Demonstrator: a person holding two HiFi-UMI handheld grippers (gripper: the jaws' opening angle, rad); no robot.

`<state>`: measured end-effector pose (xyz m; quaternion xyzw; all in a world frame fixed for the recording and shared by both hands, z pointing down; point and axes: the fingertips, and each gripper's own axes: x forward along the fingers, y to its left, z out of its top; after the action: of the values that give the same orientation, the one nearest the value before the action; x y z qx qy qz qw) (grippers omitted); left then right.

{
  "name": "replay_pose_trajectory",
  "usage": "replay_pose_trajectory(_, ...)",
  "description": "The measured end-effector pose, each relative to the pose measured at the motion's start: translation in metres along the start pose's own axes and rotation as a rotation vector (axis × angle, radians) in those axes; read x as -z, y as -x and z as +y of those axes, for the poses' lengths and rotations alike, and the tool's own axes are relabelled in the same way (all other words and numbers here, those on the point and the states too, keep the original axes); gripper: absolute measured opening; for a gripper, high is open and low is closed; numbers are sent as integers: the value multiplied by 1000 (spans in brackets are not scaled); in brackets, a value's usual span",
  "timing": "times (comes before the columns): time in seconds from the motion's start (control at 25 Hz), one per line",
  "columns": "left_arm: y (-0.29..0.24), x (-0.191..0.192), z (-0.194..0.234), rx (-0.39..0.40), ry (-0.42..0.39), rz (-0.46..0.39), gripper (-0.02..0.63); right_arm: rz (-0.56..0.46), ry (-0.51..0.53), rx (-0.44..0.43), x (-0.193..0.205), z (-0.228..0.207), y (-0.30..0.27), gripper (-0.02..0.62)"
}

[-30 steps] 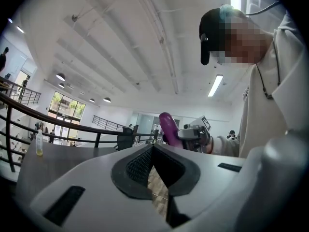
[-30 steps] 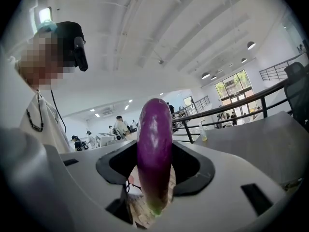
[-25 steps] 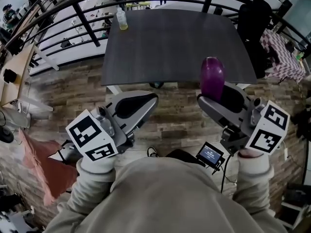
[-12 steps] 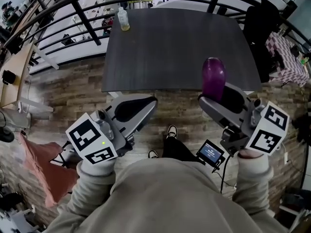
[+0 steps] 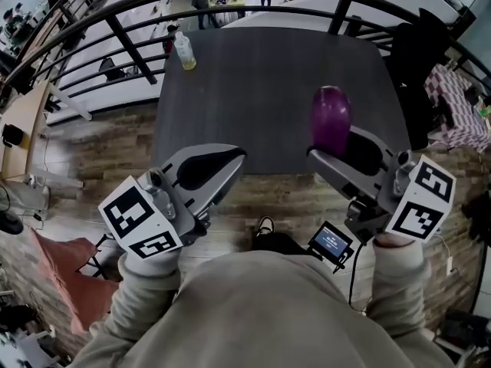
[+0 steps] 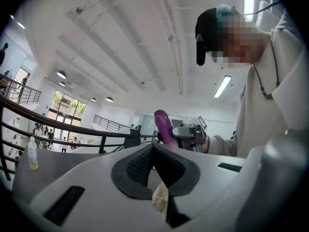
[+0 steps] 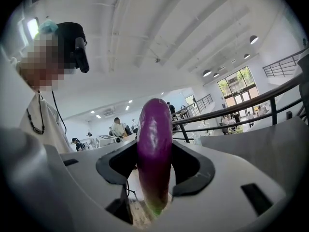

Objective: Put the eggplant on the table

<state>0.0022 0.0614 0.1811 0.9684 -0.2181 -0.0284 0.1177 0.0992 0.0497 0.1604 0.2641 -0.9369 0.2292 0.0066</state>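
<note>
A purple eggplant stands upright between the jaws of my right gripper, which is shut on its lower half. In the right gripper view the eggplant fills the gap between the black pads. It hangs over the near right part of the dark grey table. My left gripper is at the table's near edge, shut with nothing in it; its pads meet at the tip. The left gripper view also shows the eggplant off to the side.
A clear bottle of yellowish liquid stands at the table's far left corner. A black railing curves behind the table. A dark chair stands at the right edge. Wooden floor lies below.
Both grippers have moved forward towards the table. The eggplant was level with the table's near edge and now hangs over the tabletop. Neither gripper's jaws changed.
</note>
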Motion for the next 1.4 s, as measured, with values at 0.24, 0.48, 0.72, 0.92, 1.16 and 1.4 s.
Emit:
replay_pose_trajectory(0.24,-50,-5,23,-14,-5,19,6,0,-15,-28,-19,-53,5,221)
replay_pose_trajectory(0.48,-76,-10,33,-15,4,51,6,-18,-36,-45,-39,-87,10,221)
replay_pose_trajectory(0.72,-88,4,46,-12,26,95,6,-29,-87,-44,-26,-111,8,221)
replay_pose_trajectory(0.92,-92,7,70,23,35,93,6,-37,-89,-11,-27,-123,-6,221)
replay_pose_trajectory(1.16,-109,-19,99,89,24,55,6,-39,-74,46,-53,-131,-19,221)
replay_pose_trajectory(1.4,-104,-33,141,96,9,20,6,-28,-30,69,-72,-140,-49,221)
